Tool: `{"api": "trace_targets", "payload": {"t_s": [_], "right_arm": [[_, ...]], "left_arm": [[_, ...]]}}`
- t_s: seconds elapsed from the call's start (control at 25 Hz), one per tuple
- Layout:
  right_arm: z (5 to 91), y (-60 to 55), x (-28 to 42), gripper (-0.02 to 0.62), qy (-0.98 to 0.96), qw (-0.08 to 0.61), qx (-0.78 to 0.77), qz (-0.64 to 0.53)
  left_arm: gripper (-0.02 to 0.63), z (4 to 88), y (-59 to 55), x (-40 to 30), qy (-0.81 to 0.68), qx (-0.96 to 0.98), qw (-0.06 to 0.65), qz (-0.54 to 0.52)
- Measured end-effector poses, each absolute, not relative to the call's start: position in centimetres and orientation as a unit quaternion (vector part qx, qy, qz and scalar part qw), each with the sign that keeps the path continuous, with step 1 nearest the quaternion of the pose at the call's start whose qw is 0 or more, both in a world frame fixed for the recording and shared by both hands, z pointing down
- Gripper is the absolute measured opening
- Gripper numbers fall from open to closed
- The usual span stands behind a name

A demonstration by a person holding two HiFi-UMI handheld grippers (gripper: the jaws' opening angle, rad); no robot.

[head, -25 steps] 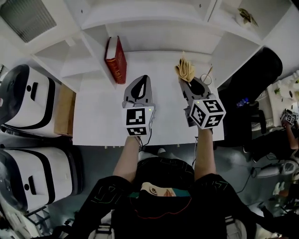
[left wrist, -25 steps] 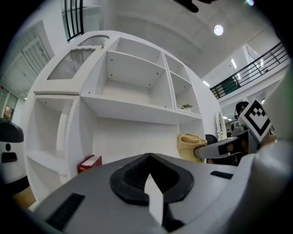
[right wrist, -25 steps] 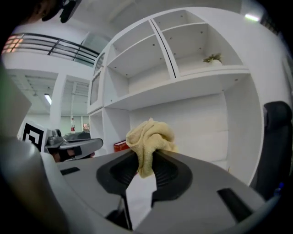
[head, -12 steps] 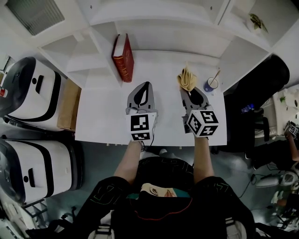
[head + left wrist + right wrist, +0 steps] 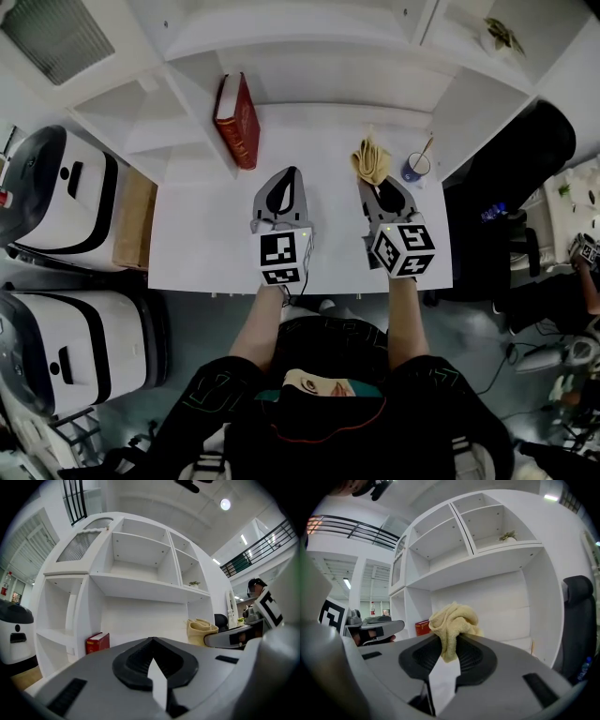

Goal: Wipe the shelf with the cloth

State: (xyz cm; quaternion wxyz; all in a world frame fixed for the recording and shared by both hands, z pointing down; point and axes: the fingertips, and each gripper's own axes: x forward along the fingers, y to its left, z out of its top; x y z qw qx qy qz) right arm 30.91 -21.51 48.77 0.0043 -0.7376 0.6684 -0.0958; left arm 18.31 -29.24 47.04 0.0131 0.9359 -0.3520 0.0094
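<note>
Yellow cloth (image 5: 371,159) bunched in the clenched jaws of the right hand-held gripper (image 5: 376,183), over the white shelf (image 5: 319,141) and slightly nearer its front edge than a second ago. The left hand-held gripper (image 5: 290,173), alongside, is closed on nothing, with a red book (image 5: 236,120) ahead to its left. Only the head view shows the cup (image 5: 412,168) just right of the cloth. The right gripper view alone shows the pinched fold.
</note>
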Motion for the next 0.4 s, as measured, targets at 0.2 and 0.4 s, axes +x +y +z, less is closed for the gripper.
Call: {"api": "trace_targets", "payload": {"t_s": [0.2,0.4], "right_arm": [[48.63,-20.96,31.24,0.095,0.667,0.003,-0.740,-0.089],[48.31,-20.77,31.43,0.095,0.670,0.003,-0.738,-0.080]], "left_arm": [[-0.002,46.96,-28.86,18.72,-0.350,0.937,0.012,0.008],[-0.002,47.18,-29.07,18.32,-0.362,0.932,0.011,0.011]]}}
